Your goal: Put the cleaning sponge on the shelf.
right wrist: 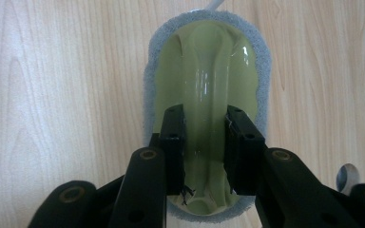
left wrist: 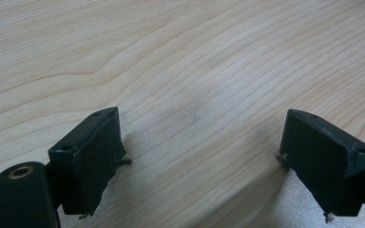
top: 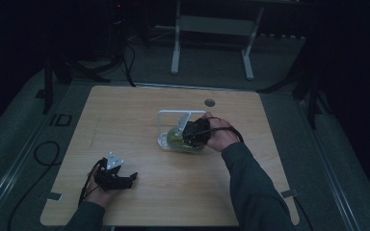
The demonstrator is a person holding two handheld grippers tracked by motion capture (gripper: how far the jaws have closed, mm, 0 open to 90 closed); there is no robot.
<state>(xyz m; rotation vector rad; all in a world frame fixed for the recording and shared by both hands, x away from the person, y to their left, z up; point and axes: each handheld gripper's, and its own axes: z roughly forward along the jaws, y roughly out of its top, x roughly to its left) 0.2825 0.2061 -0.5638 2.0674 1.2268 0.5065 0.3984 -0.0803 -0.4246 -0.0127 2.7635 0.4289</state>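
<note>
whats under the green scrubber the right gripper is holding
The scrubber has a grey pad rim around its edge and bare wood table around it. The right gripper is shut on its raised green ridge. What lies directly beneath is covered by the scrubber itself.

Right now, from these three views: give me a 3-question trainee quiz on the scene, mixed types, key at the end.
1. True or false: the right gripper is shut on the raised ridge of the green scrubber.
2. Multiple choice: what lies between the jaws of the left gripper? A) a sponge B) a cable C) nothing, just bare wooden table D) a cup
3. Fill in the missing word: in the right gripper view, the scrubber's green top is edged by a ____ fuzzy pad.

Key: 1 true; 2 C; 3 grey.
</note>
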